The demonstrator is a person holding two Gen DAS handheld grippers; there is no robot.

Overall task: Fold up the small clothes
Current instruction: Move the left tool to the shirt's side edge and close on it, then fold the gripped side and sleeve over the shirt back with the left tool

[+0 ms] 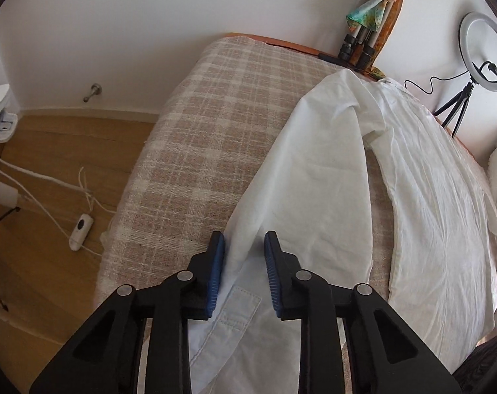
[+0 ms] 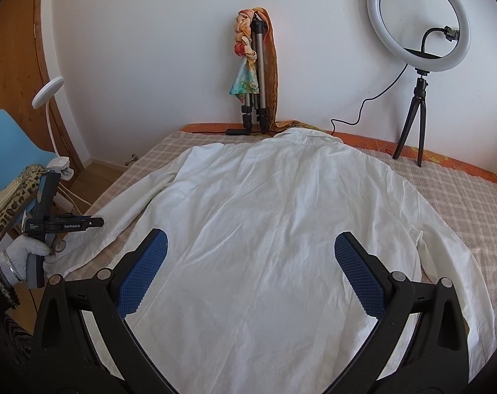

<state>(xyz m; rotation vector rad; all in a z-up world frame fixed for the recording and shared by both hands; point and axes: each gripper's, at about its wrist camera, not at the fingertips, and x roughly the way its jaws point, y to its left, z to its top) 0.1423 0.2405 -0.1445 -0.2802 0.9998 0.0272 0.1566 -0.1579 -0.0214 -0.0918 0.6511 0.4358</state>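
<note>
White long-sleeved shirt [image 2: 264, 229] lies spread flat, collar toward the wall, on the checked bedspread [image 1: 189, 138]. Left gripper [image 1: 244, 246] sits at the shirt's left sleeve [image 1: 307, 190], near the cuff; its blue pads [image 1: 217, 262] stand narrow with sleeve cloth between them, pinching the fabric. A gloved hand [image 2: 28, 256] holds that tool. Right gripper [image 2: 250, 246] hangs above the shirt's lower back, jaws spread wide, nothing held. Ring light [image 2: 419, 19] on a tripod stands by the wall.
</note>
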